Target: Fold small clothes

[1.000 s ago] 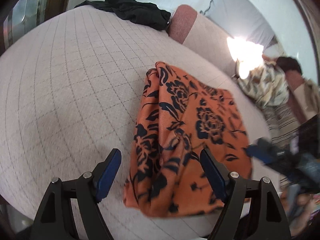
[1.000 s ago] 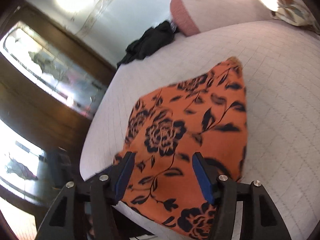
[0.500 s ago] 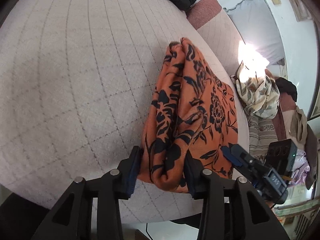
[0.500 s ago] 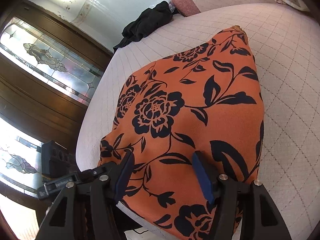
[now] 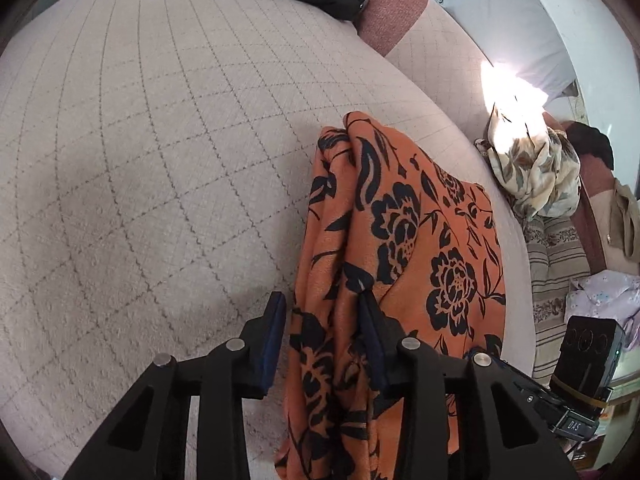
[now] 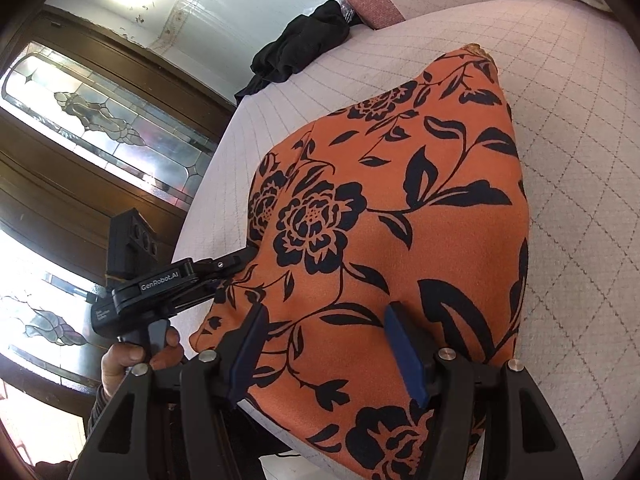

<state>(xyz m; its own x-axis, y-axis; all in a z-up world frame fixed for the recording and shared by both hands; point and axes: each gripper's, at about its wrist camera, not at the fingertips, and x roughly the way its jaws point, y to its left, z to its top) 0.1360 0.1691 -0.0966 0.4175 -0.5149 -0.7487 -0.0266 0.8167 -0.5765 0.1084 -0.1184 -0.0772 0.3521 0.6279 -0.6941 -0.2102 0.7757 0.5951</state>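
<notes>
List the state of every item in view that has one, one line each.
orange floral cloth: bunched lengthwise on the bed, near end gathered between the left gripper's fingers.
left gripper: jaws closing, a fold of the cloth between them.
right gripper: open, fingers over the cloth's near edge, not pinching it.
black garment: crumpled at the far end of the bed.
pale floral cloth: heaped beside the bed.
</notes>
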